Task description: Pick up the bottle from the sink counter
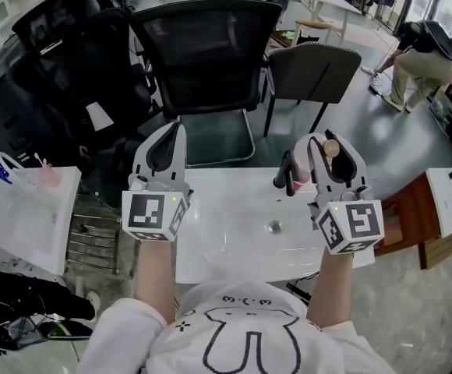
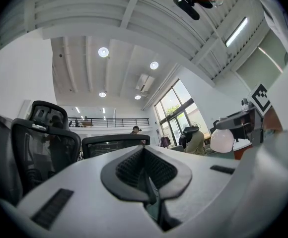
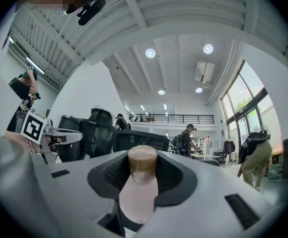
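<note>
Pink plastic filled the gap between the jaws of the right gripper [image 3: 143,175]: they were partly closed and clamped on the body of the bottle [image 3: 140,195], one pad on either side. The tan cap [image 3: 142,161] stood clear above the pads. In the head view the same bottle [image 1: 332,148] lay along the jaws, cap end farthest from the person. It was over the right rear part of the white counter [image 1: 203,187], just beside the black tap [image 1: 286,174]. Whether its base touched the counter could not be determined.

The left gripper [image 2: 145,170] was fully closed with nothing between its pads. It was held level with the other gripper, over the left edge of the counter and well apart from the bottle.

Below and between both grippers lay the white sink [image 1: 224,244], with its drain [image 1: 273,227] nearer the right side. A white bag [image 1: 33,213] stood left of the counter. Beyond the counter were a black mesh chair [image 1: 203,53] and a grey chair [image 1: 313,72]. A person [image 1: 417,62] was bent over at far right.
</note>
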`<action>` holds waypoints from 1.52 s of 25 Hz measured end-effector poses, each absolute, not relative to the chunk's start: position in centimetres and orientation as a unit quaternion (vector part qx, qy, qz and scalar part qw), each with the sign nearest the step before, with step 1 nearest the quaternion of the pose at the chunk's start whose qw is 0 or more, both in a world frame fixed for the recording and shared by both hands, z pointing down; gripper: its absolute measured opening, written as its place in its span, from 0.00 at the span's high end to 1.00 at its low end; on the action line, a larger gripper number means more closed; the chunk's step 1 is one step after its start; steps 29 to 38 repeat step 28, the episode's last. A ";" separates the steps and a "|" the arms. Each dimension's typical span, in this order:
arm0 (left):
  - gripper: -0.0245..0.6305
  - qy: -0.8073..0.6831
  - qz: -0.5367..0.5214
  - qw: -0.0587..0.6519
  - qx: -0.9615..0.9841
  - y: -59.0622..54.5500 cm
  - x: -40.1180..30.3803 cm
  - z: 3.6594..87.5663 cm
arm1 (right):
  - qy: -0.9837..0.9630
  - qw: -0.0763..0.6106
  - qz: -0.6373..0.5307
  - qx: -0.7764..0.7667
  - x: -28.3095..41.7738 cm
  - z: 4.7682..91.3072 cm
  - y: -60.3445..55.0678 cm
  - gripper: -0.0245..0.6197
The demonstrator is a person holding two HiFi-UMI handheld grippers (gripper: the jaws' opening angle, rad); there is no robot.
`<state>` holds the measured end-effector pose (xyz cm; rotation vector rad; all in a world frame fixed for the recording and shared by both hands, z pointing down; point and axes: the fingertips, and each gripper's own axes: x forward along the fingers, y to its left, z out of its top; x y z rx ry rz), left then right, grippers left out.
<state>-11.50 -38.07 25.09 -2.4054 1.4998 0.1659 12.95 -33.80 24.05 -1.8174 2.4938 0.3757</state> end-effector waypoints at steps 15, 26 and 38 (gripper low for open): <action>0.95 0.518 0.066 0.162 -0.837 -38.1 -10.9 23.7 | 0.796 0.024 0.124 -0.592 13.4 23.2 -33.2 0.73; 0.95 0.513 0.070 0.164 -0.839 -37.9 -10.4 23.6 | 0.795 0.023 0.125 -0.594 13.8 23.3 -32.7 0.73; 0.95 0.514 0.071 0.164 -0.839 -37.9 -10.4 23.6 | 0.794 0.024 0.125 -0.594 13.9 23.3 -32.6 0.73</action>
